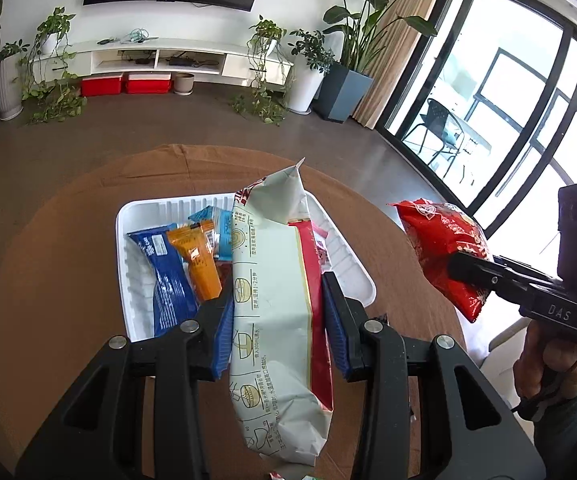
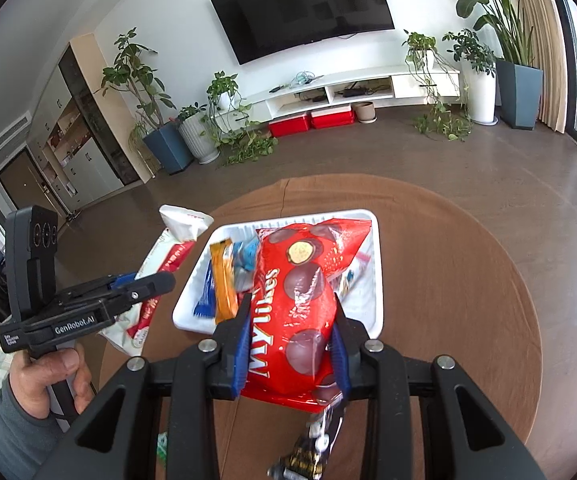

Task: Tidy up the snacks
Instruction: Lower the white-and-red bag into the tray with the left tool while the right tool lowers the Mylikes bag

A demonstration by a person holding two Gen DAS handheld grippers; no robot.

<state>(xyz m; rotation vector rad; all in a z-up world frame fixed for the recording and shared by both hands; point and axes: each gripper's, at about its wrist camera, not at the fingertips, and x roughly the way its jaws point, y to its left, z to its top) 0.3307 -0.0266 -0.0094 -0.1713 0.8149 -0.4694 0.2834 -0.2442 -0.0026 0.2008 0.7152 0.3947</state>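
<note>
Our left gripper (image 1: 278,316) has its fingers clamped on a pale noodle packet (image 1: 272,312), above the white tray (image 1: 352,276) on the worktop (image 1: 56,240). Our right gripper (image 2: 290,338) pinches a red Mylikes bag (image 2: 292,300) above that tray.

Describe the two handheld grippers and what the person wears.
Both the left gripper and right gripper are black plastic with silver bolts and blue ribbed pads on the fingers. White lettering marks their sides. A thin black cable trails from the right handle. The sleeve is grey-green.
</note>
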